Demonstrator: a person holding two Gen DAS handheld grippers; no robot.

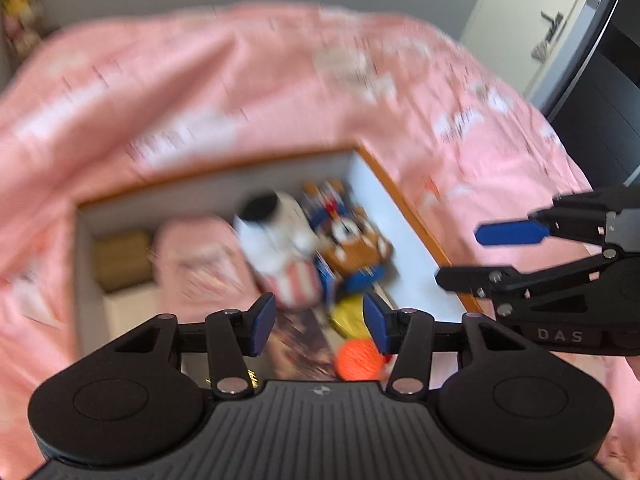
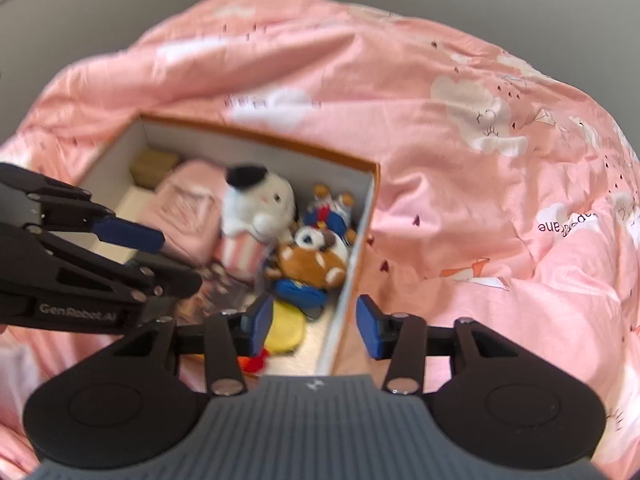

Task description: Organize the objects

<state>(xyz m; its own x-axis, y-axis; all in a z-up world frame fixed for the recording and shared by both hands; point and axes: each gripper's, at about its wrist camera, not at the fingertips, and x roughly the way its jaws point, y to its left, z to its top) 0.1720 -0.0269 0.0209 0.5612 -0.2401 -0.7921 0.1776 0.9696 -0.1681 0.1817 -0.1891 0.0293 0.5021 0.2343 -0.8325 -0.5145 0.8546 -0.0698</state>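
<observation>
A pink duvet (image 2: 460,184) printed with white clouds and small kites covers the whole bed and lies rumpled around everything else. Set on it is an open box (image 2: 370,184) with an orange rim and white inner walls, its long axis running from near to far.

The task's things lie inside the box. At the far left end sits a small tan carton (image 2: 154,168), and just beside it a folded pink cloth (image 2: 188,208) lies along the left half. Next to the cloth, near the middle, stands a white plush (image 2: 260,204) with a black patch on top and a pink-and-white striped base. To its right a brown plush (image 2: 310,264) lies on its side, touching a blue-clothed plush (image 2: 326,212) at the far right wall. Nearer the camera is a yellow plush (image 2: 286,330), partly hidden by the gripper finger. The left wrist view, which is motion-blurred, also shows an orange ball (image 1: 358,360) at the near end of the box.

The left gripper (image 1: 320,328) hovers over the near end of the box with its blue pads spread apart and nothing between them. The right gripper (image 2: 312,326) hangs above the box's right wall, likewise released, with the wall edge visible in the gap but not pinched. Each gripper appears at the side of the other's view, also parted.
</observation>
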